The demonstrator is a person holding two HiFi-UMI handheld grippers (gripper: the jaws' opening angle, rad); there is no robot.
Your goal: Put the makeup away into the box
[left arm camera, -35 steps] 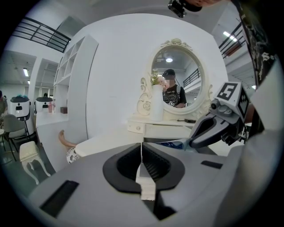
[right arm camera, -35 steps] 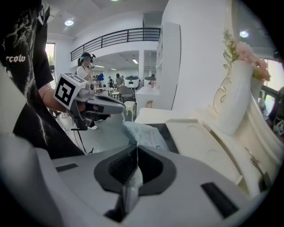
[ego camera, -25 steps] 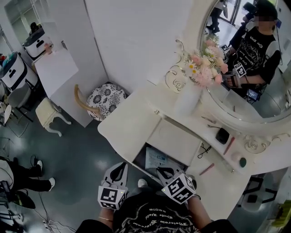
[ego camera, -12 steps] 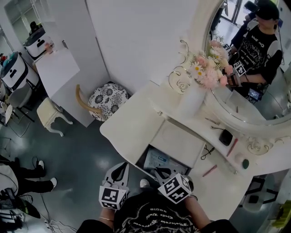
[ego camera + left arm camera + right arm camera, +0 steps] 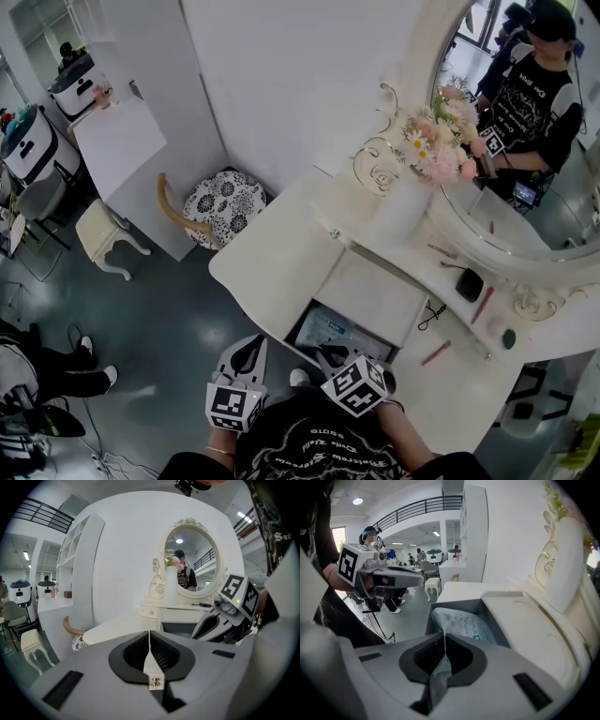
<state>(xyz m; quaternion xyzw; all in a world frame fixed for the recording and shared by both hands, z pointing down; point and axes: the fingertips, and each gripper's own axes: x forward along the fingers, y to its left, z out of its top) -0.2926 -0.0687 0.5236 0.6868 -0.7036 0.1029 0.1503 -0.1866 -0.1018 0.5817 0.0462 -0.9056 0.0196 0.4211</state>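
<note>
Item: white dressing table (image 5: 272,262), seen from above, filling the centre and right of the head view. Its open drawer (image 5: 296,328) sits at lower centre and holds a white printed packet (image 5: 330,330) lying flat; no makeup shows inside it. The makeup lies at the right of the frame, all of it apart from the drawer: a black compact (image 5: 470,284) and a reddish pencil (image 5: 483,305) side by side below the mirror (image 5: 525,216), a small green round piece (image 5: 507,338) further right, and a pink stick (image 5: 436,352) on the table top to the right of the drawer. A thin black wire-like piece (image 5: 431,314) lies between the drawer and the compact; what it is cannot be told. A white vase (image 5: 401,211) of pink and white flowers (image 5: 439,150) stands upright at the mirror's left edge. At the left of the frame, off the table, are a chair with a patterned cushion (image 5: 217,200) and a white stool (image 5: 101,239). The left gripper (image 5: 249,345) is at the bottom of the frame, over the floor just left of the drawer, its jaws pressed together with nothing between them. The right gripper (image 5: 321,353) is at the drawer's near edge, angled down toward the packet, its jaws likewise pressed together and empty. The two grippers are near each other but apart.
</note>
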